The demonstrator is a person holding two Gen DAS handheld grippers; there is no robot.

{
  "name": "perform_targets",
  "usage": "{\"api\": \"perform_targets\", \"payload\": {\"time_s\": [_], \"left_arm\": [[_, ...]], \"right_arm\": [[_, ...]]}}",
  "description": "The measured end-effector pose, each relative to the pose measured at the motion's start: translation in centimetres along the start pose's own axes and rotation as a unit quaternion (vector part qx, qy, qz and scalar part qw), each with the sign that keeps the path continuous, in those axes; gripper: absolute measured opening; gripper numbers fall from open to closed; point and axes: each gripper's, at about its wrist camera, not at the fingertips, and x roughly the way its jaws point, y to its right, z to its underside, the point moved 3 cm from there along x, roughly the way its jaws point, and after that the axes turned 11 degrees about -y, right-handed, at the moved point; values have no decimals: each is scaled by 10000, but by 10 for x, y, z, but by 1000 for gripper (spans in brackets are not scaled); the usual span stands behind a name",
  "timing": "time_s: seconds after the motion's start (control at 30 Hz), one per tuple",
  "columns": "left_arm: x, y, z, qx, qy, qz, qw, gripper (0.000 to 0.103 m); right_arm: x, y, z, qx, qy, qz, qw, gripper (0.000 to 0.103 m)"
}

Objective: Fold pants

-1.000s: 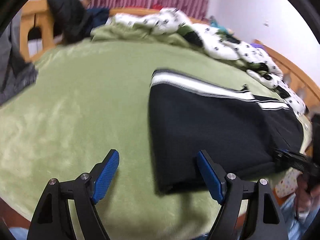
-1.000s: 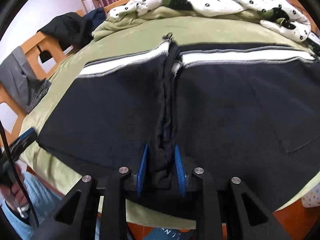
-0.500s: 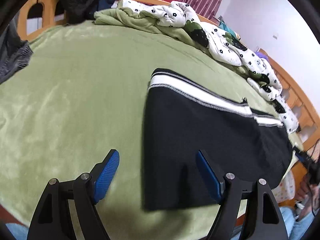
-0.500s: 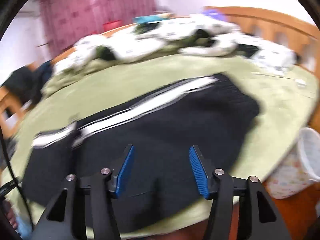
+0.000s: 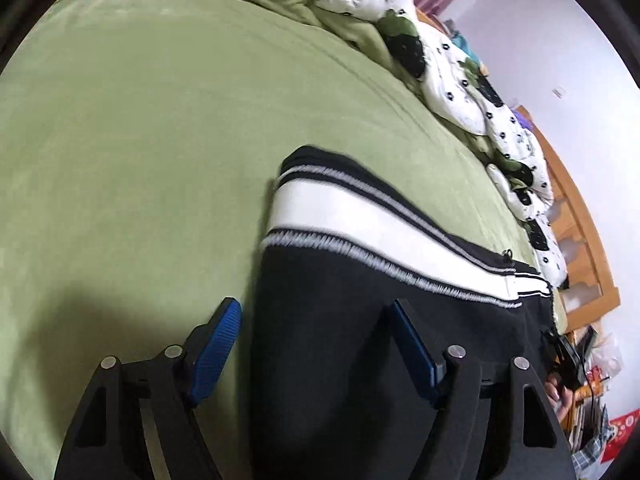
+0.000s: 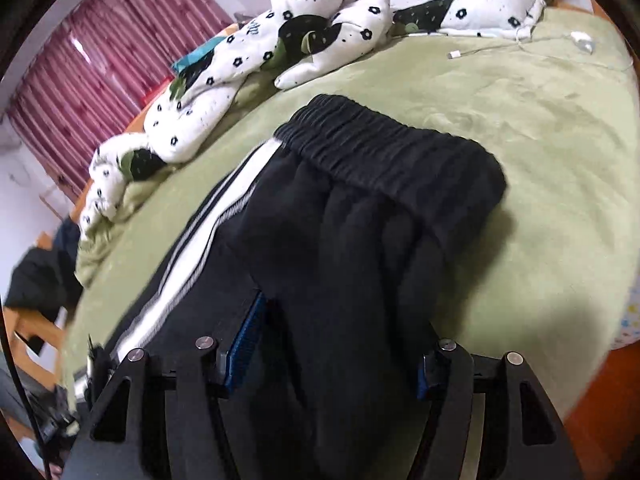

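The black pants point(image 5: 360, 340) lie folded on the green bedspread point(image 5: 140, 140), near the bed's front edge, their long axis running across it: the white side stripe point(image 5: 360, 220) runs along the far edge, and the elastic waistband point(image 6: 384, 148) is at the right-hand end. Only the right wrist view shows that gathered waistband, plus a white charging cable point(image 6: 520, 44) further up the bed; the left wrist view shows the square, folded opposite end. The left gripper point(image 5: 316, 344) sits low over that left end, tongs spread wide, one finger over the bedspread, one over the cloth. The right gripper point(image 6: 340, 344) is spread too, black fabric bunched between its fingers, not pinched. A flower-print quilt point(image 6: 240, 64) is heaped behind
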Motion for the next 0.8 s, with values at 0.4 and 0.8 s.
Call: {"api": "perform_targets", "payload": {"time_s": [0.4,0.8], "left_arm": [[-37,33,-21,-231,318,757,9964,11],[-147,-8,-69,-297,1077,101,9937,12]], "right_arm": [[-79,-120,-12,-877,1095,255,9898,14],[-108,-285,-2,-1630,1262,-1110,9722,13]]}}
